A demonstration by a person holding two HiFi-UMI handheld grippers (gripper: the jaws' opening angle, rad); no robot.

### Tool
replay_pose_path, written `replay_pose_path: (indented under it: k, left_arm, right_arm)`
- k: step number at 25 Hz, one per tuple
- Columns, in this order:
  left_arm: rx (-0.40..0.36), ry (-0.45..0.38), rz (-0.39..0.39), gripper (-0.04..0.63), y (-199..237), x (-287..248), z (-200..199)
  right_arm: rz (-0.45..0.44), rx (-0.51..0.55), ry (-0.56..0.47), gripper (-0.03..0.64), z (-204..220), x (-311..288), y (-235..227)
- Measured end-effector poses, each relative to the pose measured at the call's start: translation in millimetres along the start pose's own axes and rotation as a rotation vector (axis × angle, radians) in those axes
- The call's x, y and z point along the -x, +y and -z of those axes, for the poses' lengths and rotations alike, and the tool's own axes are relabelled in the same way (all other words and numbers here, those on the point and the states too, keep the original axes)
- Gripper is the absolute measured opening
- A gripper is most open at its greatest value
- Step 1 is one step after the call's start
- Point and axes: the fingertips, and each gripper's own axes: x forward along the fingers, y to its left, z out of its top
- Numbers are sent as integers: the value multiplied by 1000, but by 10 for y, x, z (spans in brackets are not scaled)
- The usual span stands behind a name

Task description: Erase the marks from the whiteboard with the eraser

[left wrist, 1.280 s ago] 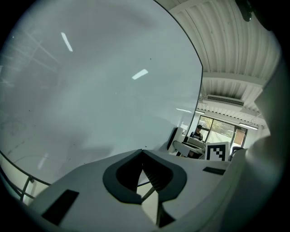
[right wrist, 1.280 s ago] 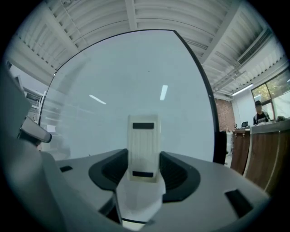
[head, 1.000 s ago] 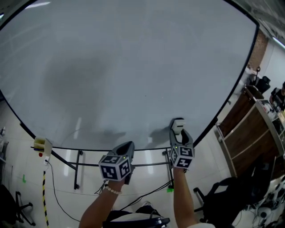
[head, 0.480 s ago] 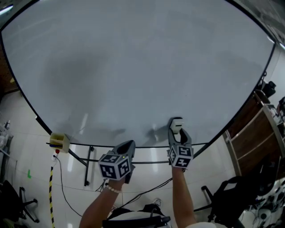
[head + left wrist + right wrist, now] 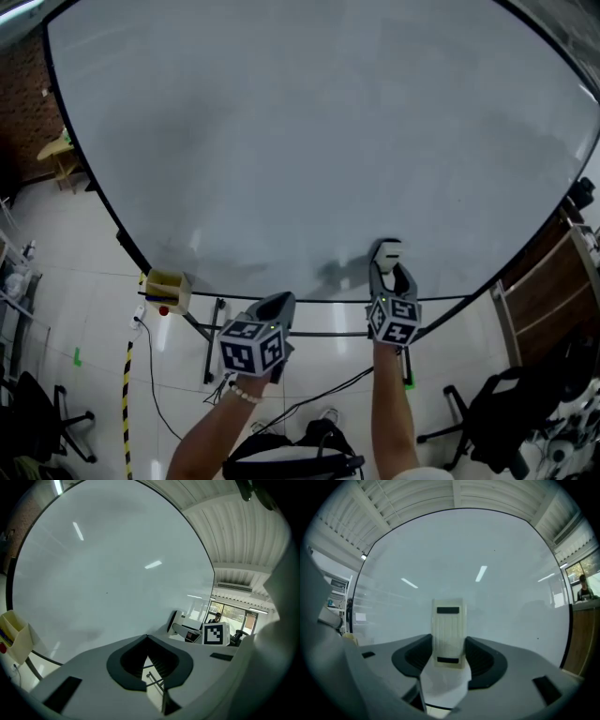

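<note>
A large whiteboard (image 5: 309,141) fills most of the head view, wiped to a grey smear with a few tiny dark specks. My right gripper (image 5: 387,258) is shut on a cream-coloured eraser (image 5: 387,251), held upright near the board's lower edge. In the right gripper view the eraser (image 5: 449,632) stands between the jaws, facing the whiteboard (image 5: 487,564). My left gripper (image 5: 277,307) hangs lower left of it, below the board's bottom edge, jaws shut on nothing. In the left gripper view the jaw tips (image 5: 146,637) meet, with the whiteboard (image 5: 108,569) beyond.
A yellow holder box (image 5: 169,289) hangs at the board's lower left corner; it shows as a cream box (image 5: 14,637) in the left gripper view. The board's metal stand (image 5: 216,337) and cables lie on the tiled floor. A wooden cabinet (image 5: 553,300) and a chair (image 5: 497,422) stand right.
The view has shifted so the board and yellow box sit further right. Both grippers have drifted slightly right and lower in the frame; the right one still grips the eraser.
</note>
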Motion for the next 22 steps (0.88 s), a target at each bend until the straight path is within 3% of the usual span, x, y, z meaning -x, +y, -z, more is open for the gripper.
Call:
replay_pose_path:
  k: [12,22]
  left_arm:
    - [39,-91,-133,2,627,367,-186]
    - [59,-66,-128,2,1462,909,-206]
  right_arm:
    - [-75,44,-29,250,52,-117,994]
    - [-54,41,3,252,112,-236,2123]
